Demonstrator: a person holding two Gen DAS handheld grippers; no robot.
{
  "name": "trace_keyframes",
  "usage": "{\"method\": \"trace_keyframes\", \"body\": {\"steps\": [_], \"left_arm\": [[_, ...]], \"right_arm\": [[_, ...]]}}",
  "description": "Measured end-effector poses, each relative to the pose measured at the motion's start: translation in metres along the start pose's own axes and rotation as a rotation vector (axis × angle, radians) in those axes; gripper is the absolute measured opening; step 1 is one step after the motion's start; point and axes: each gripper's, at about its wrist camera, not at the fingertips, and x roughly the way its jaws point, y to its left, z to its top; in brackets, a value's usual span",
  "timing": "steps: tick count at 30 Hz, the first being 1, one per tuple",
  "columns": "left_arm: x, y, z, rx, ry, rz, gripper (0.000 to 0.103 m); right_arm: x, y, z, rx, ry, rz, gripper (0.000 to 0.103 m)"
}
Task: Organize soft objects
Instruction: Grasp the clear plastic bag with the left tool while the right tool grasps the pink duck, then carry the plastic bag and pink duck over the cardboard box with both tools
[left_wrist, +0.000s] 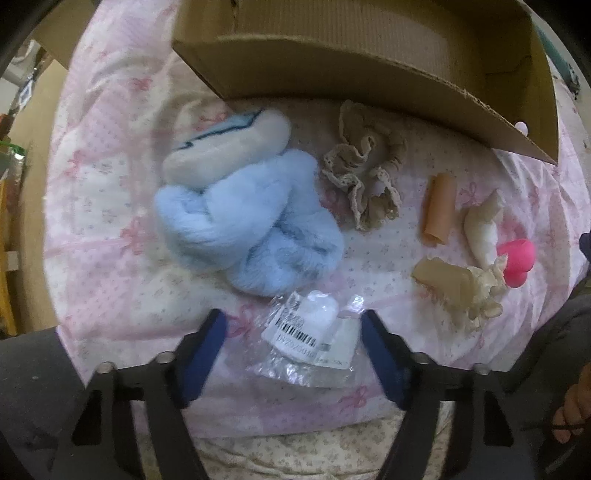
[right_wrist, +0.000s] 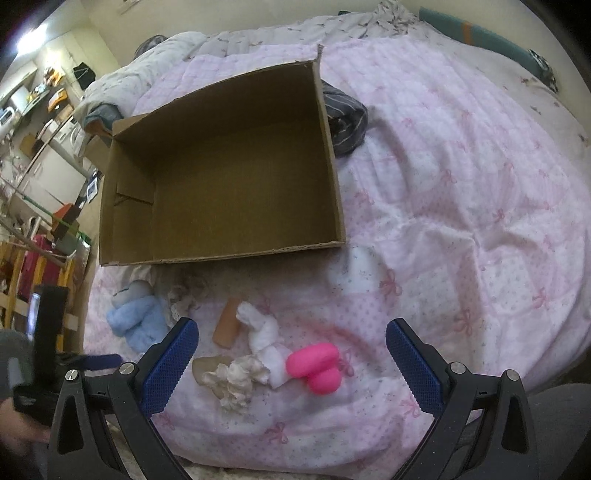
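- The task looks to be at its start: the cardboard box (right_wrist: 236, 166) in the upper middle of the right wrist view holds nothing, and every soft item lies on the pink quilt (right_wrist: 461, 177) in front of it.
- Left gripper (left_wrist: 293, 354), at the bottom of its view, has its jaws spread wide around a clear plastic packet (left_wrist: 310, 339) with a barcode label and something white inside; whether the pads touch it I cannot tell.
- Next move, likely: close on that packet and carry it up into the box.
- Left of centre lies a blue plush toy (left_wrist: 240, 206), then a beige lace scrunchie (left_wrist: 364, 166), an orange tube (left_wrist: 439, 208), a white cloth piece (left_wrist: 480, 229) and a pink squishy toy (left_wrist: 517, 262) at the right edge.
- Right gripper (right_wrist: 291, 363) hovers with jaws spread, holding nothing, the pink toy between them.
- The plush sits just above the packet; the box's near wall must be cleared.
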Motion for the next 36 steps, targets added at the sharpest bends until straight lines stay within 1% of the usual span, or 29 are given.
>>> {"method": "trace_keyframes", "body": {"steps": [2,3,4,5,8,10,14,17,18,21,22,23,24,25,28,31,34,36], "left_arm": [[0.004,-0.002,-0.002,0.015,0.006,-0.005,0.043],[0.004,-0.003,-0.003,0.020,0.007,-0.006,0.038],[0.005,-0.004,-0.005,0.026,0.006,-0.010,0.021],[0.010,-0.004,-0.008,0.027,0.008,-0.013,0.015],[0.005,-0.001,-0.016,0.006,0.003,-0.050,0.013],[-0.001,-0.001,-0.022,0.015,-0.011,-0.072,0.013],[-0.023,-0.005,-0.031,0.037,-0.078,-0.085,0.013],[-0.047,-0.005,-0.035,0.036,-0.146,-0.074,0.013],[-0.053,-0.009,-0.031,0.036,-0.164,-0.062,0.013],[-0.053,-0.006,-0.029,0.031,-0.209,-0.032,0.013],[-0.051,-0.003,-0.025,0.019,-0.200,-0.045,0.013],[-0.053,0.004,-0.021,0.005,-0.188,-0.062,0.013],[-0.053,0.013,-0.016,-0.013,-0.180,-0.080,0.013],[-0.052,0.015,-0.015,-0.021,-0.183,-0.082,0.013],[-0.052,0.017,-0.011,-0.032,-0.190,-0.078,0.013],[-0.052,0.021,-0.010,-0.049,-0.191,-0.075,0.013],[-0.056,0.028,-0.009,-0.064,-0.195,-0.082,0.013],[-0.056,0.029,-0.009,-0.067,-0.200,-0.079,0.013]], "right_arm": [[0.002,-0.003,0.000,0.014,0.006,0.005,0.103],[0.003,-0.004,0.000,0.020,0.007,0.005,0.103],[0.003,-0.004,0.000,0.025,0.008,0.006,0.103],[0.003,-0.005,0.000,0.030,0.009,0.008,0.103],[0.002,-0.008,0.001,0.049,0.007,0.016,0.103],[0.002,-0.011,0.002,0.062,0.007,0.020,0.103],[0.003,-0.017,0.002,0.093,0.029,0.040,0.103],[0.007,-0.023,0.003,0.125,0.058,0.046,0.103],[0.010,-0.026,0.003,0.144,0.073,0.044,0.103],[0.022,-0.034,0.003,0.193,0.142,0.045,0.103],[0.027,-0.035,0.002,0.202,0.161,0.045,0.100],[0.032,-0.036,0.001,0.212,0.183,0.036,0.092],[0.036,-0.038,-0.001,0.221,0.200,0.027,0.089],[0.040,-0.039,-0.003,0.234,0.217,0.023,0.087],[0.052,-0.041,-0.008,0.272,0.258,0.033,0.087],[0.064,-0.037,-0.012,0.273,0.295,0.025,0.087],[0.076,-0.032,-0.016,0.262,0.336,0.006,0.084],[0.080,-0.029,-0.019,0.261,0.345,-0.003,0.074]]}}
